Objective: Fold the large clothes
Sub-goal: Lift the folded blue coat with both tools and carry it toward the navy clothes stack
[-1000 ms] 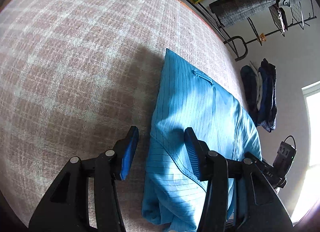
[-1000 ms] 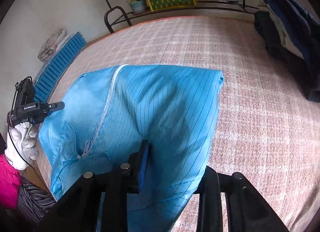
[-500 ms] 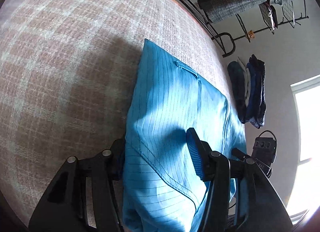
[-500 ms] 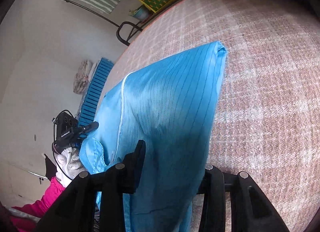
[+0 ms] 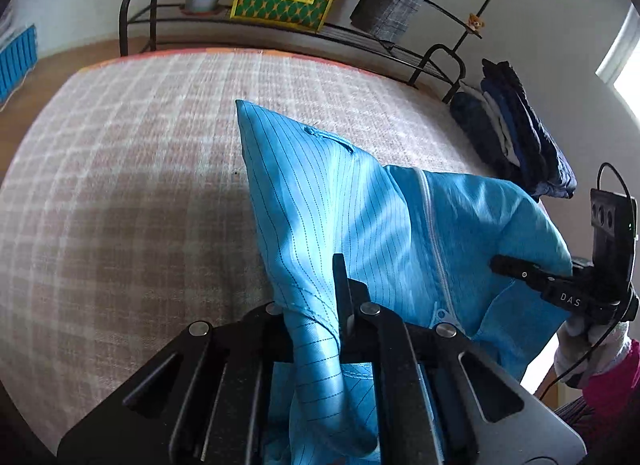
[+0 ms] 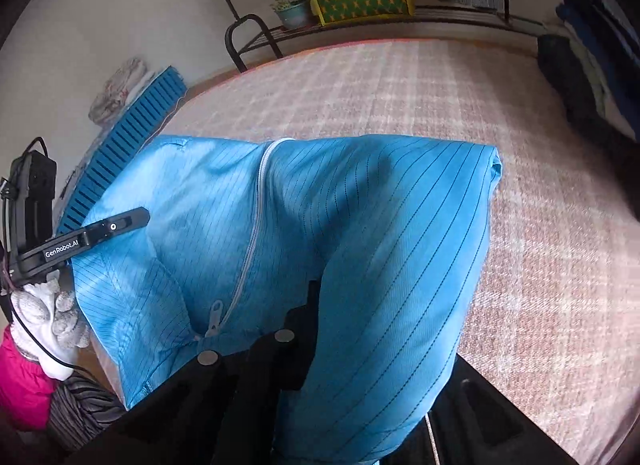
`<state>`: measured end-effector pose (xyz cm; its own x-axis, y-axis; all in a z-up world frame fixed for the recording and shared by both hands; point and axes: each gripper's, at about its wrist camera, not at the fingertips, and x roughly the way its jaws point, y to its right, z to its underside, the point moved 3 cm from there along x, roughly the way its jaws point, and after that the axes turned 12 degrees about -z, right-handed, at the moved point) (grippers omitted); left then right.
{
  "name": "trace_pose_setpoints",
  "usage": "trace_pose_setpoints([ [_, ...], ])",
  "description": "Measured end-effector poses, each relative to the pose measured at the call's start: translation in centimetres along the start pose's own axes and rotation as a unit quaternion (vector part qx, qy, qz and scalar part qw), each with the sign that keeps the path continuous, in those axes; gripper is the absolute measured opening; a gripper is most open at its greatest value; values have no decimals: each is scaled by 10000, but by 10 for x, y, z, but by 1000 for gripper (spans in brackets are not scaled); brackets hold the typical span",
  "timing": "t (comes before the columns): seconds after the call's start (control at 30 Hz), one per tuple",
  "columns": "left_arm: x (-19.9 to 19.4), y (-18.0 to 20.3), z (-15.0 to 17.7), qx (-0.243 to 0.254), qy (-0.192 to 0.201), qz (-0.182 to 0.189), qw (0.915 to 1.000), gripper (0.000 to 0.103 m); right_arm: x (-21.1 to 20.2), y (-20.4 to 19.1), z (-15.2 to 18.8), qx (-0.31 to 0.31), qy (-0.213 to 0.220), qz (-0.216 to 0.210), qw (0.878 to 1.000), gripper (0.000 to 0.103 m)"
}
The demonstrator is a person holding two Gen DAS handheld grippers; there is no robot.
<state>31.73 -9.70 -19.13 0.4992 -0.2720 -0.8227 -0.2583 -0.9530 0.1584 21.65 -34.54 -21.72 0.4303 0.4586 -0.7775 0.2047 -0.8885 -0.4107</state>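
As I look down my left gripper [image 5: 320, 329], its jaws have just closed, pinching a bunched edge of the blue garment [image 5: 328, 201], which trails ahead onto the plaid bed cover [image 5: 120, 169]. From my right gripper [image 6: 320, 329], also just clamped on cloth, the zipper [image 6: 256, 225] side drapes over; folding looks barely underway.

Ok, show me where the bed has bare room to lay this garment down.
Free: the plaid bedcover from the blue garment out to the far metal rail. Crowded: the side by the stacked dark clothes, and the near edge where both grippers clamp the garment.
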Motion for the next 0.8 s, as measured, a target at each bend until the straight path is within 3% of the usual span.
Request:
trace_pose_setpoints([
  [0.17, -33, 29, 4, 432, 474, -144, 9978, 4, -23, -21, -5, -354, 187, 384, 9985, 2],
  [0.43, -78, 68, 2, 644, 907, 34, 9938, 4, -72, -35, -4, -546, 551, 654, 9948, 1],
  [0.8, -110, 116, -7, 922, 1215, 258, 9880, 4, -127, -24, 1, -473, 902, 731, 9921, 1],
])
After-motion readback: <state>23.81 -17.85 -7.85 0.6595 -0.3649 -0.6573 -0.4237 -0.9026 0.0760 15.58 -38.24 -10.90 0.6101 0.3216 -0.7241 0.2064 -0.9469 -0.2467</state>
